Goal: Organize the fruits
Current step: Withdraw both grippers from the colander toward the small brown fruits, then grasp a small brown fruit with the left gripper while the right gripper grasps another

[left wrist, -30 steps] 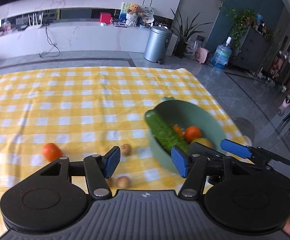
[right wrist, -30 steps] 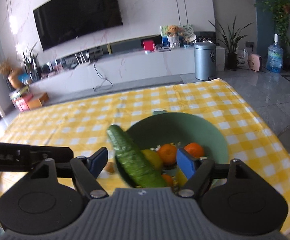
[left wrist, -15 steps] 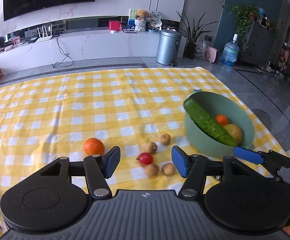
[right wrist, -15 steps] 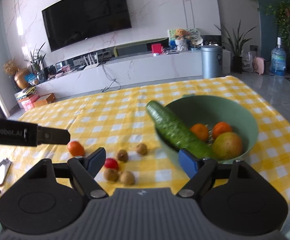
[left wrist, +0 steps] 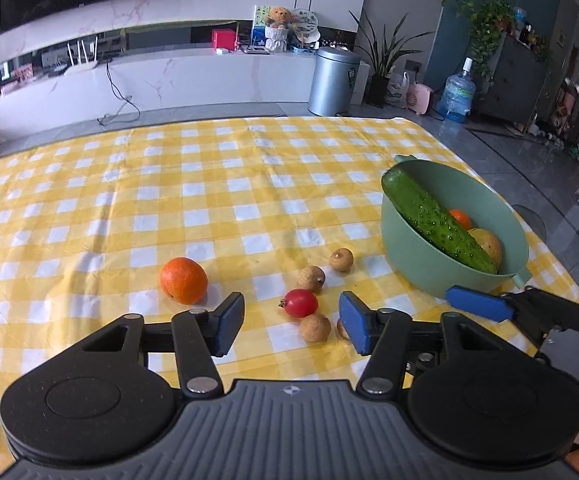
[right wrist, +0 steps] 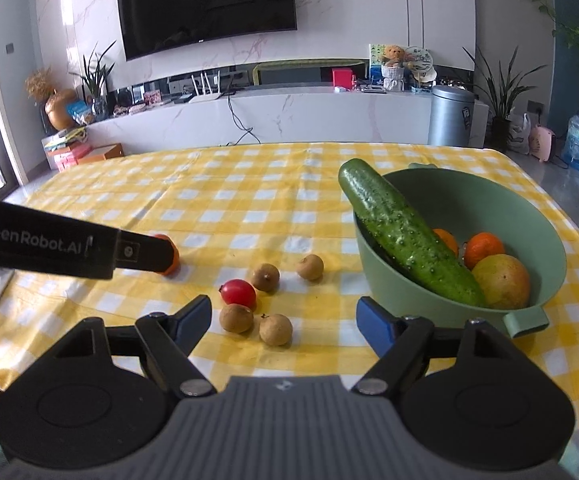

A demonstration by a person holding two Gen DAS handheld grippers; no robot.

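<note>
A green bowl [left wrist: 417, 264] [right wrist: 485, 196] stands at the right of the yellow checked tablecloth. It holds a cucumber [left wrist: 433, 220] [right wrist: 405, 236], oranges [right wrist: 483, 248] and a yellow-brown fruit [right wrist: 501, 280]. On the cloth lie an orange [left wrist: 183, 280], a red tomato [left wrist: 300, 303] [right wrist: 238, 293] and several small brown longans [left wrist: 315, 328] [right wrist: 276, 329]. My left gripper [left wrist: 291, 326] is open and empty above the near fruits. My right gripper [right wrist: 283, 324] is open and empty, just in front of the longans.
The tablecloth [left wrist: 209, 200] covers the table, with its right edge just beyond the bowl. The left gripper's arm [right wrist: 49, 242] crosses the right wrist view and partly hides the orange. The right gripper's blue finger [left wrist: 475, 303] shows beside the bowl.
Both grippers have pulled back from the bowl toward the near edge. The loose fruits on the cloth have come into fuller view. Both jaws stay open.
</note>
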